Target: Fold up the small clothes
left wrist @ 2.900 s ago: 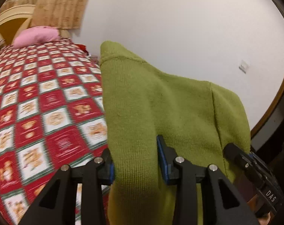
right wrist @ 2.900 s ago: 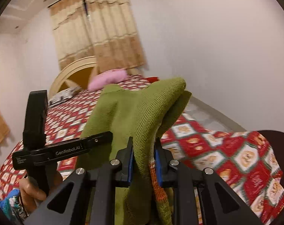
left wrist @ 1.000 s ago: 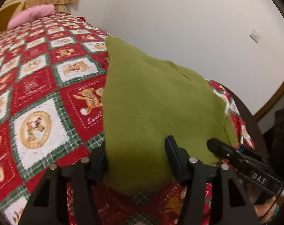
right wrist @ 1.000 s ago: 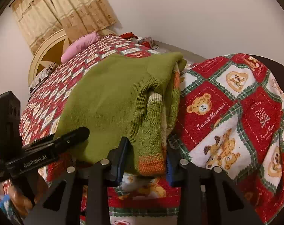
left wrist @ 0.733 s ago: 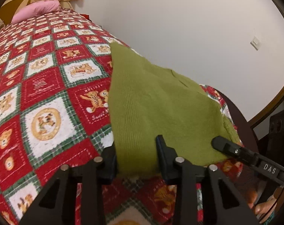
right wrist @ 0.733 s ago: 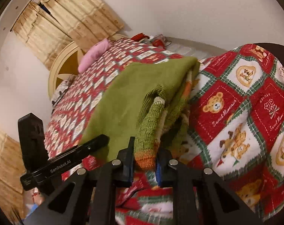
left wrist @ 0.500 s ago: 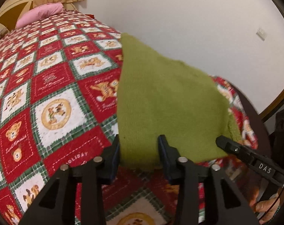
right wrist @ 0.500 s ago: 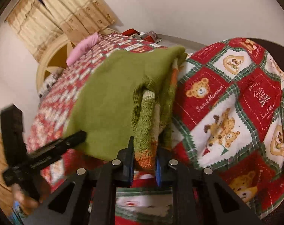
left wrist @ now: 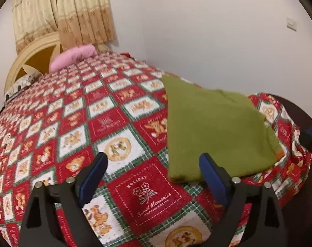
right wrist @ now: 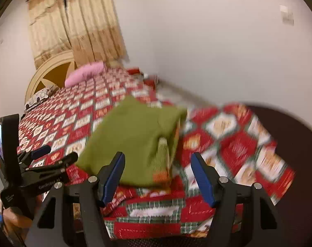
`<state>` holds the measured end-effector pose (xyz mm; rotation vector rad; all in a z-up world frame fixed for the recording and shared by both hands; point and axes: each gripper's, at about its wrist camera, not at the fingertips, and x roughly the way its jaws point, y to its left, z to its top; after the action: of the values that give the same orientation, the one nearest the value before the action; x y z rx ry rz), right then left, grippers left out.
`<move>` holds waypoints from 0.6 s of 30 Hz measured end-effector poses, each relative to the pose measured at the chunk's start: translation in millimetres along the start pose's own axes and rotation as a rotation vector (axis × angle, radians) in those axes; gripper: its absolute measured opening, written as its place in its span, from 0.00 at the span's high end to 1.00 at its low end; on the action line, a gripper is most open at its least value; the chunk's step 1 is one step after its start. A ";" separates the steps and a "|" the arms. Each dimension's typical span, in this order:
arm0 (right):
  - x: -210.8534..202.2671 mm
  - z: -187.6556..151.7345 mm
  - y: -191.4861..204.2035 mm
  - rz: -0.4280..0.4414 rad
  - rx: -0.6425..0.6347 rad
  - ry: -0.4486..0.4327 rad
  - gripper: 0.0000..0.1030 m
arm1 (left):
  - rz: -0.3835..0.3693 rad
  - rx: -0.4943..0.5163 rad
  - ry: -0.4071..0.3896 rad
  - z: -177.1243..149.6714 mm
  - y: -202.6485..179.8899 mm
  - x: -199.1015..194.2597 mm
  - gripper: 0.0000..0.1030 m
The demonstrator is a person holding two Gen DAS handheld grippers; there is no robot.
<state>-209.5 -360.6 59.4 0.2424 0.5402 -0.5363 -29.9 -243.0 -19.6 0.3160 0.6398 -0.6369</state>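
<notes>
A folded green knit sweater lies flat on the red patchwork bedspread near the bed's foot corner. In the right wrist view the sweater shows striped cuffs with orange trim at its near right edge. My left gripper hangs above the quilt with its jaws opening wide; the sweater's near edge lies just inside the right finger, with no pad pressing on it. My right gripper is pulled back and raised, jaws opening, pads clear of the cuff end below them. The left gripper also appears at the left of the right wrist view.
A pink pillow and a round cream headboard stand at the far end of the bed. Tan curtains hang behind. A white wall runs along the right side. The dark footboard curves past the bed's corner.
Both grippers let go of the sweater, opened wide and drew back and up. The sweater now rests on the bedspread by itself.
</notes>
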 end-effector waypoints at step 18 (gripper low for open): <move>-102.0 11.3 38.3 -0.092 -0.115 -0.307 0.15 | -0.137 -0.026 -0.206 4.3 -2.4 -88.9 0.00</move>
<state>-258.0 -289.8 127.6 0.0242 0.2830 -0.6170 -84.8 -206.8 40.3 0.1805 0.4743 -0.7812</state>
